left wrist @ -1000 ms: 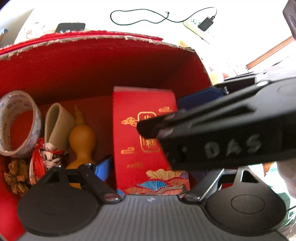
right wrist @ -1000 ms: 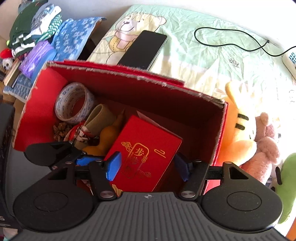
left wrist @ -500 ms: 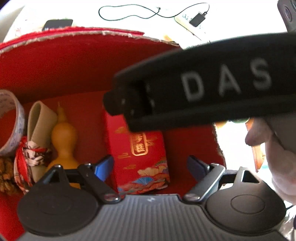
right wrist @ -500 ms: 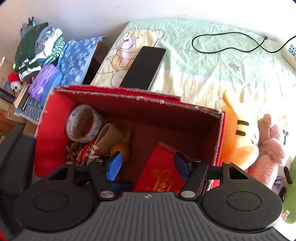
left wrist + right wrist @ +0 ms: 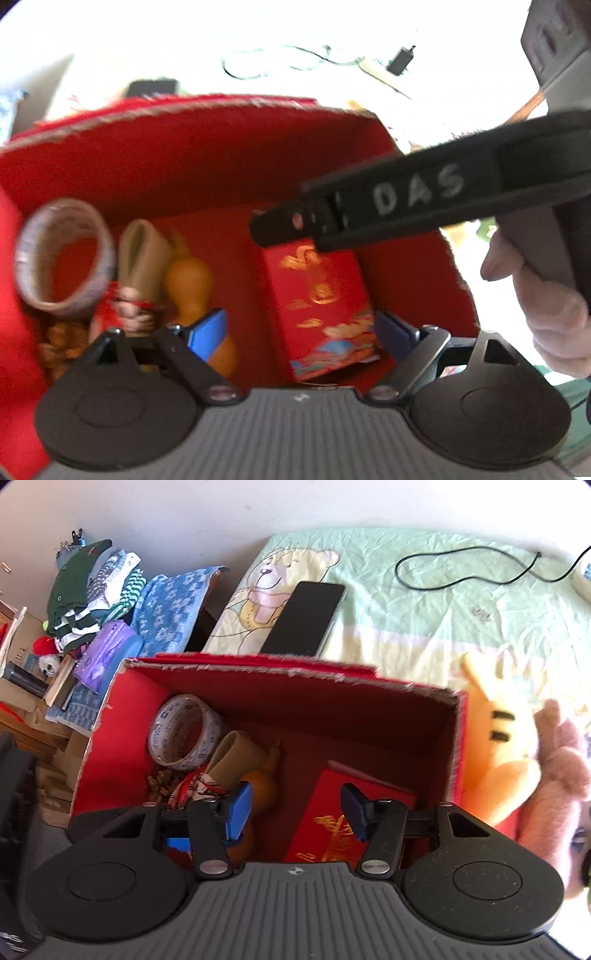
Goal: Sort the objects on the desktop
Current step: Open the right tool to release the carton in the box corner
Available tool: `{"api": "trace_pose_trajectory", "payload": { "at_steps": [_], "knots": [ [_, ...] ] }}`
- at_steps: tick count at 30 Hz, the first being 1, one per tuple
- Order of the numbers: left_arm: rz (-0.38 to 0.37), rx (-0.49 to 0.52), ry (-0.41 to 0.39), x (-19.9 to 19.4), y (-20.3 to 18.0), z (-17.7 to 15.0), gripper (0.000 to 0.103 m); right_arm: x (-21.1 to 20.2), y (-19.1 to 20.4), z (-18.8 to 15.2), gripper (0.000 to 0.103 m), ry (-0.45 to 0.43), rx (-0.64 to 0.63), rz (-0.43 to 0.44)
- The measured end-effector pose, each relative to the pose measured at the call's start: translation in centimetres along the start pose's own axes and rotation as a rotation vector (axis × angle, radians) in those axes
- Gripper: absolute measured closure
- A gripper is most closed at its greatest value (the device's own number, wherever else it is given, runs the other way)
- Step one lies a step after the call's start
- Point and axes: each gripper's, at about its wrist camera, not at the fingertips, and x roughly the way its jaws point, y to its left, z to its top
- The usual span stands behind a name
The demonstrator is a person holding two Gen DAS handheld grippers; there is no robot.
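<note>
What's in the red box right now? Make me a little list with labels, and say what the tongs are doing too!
box: red cardboard box, open on top, sitting on a bear-print sheet
inside, left: tape roll, tan tube, orange gourd, red patterned cloth, brown dried bits
inside, right: red gift packet with gold print
outside: black phone, black cable, plush toys
left tongs: open, empty, above the box
right tongs: open, empty, above the box

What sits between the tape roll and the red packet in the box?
A tan roll and an orange gourd lie between the tape roll and the red packet; both views show it.
</note>
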Motion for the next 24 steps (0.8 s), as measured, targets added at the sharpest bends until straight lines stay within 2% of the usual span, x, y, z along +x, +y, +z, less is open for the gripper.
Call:
{"api": "trace_pose_trajectory", "payload": {
  "at_steps": [1,4,10,15,18,24],
  "knots": [
    [0.016,0.028,-0.007,-0.4,0.1,-0.1,0.015,0.3,0.1,-0.1,0.046,0.002,0.005,0.012],
    [0.045,0.030,-0.044,-2.2,1.4,-1.2,0.015,1.1,0.6,-0.3,0.046,0.005,0.022,0.047],
    [0.090,0.016,-0.022,-2.2,3.3,-1.7,0.015,3.2,1.7,-0.7,0.046,0.044,0.047,0.076],
    [0.133,0.004,0.016,-1.2,3.7,-1.7,0.015,4.2,1.6,-1.3,0.047,0.054,0.072,0.024],
    [0.149,-0.010,0.028,-1.4,3.8,-2.1,0.015,4.4,1.2,-1.9,0.053,0.037,0.079,-0.001],
    [0.204,0.002,0.029,-1.0,3.5,-1.9,0.015,3.7,1.0,-2.7,0.053,-0.029,0.084,0.001]
  ]
}}
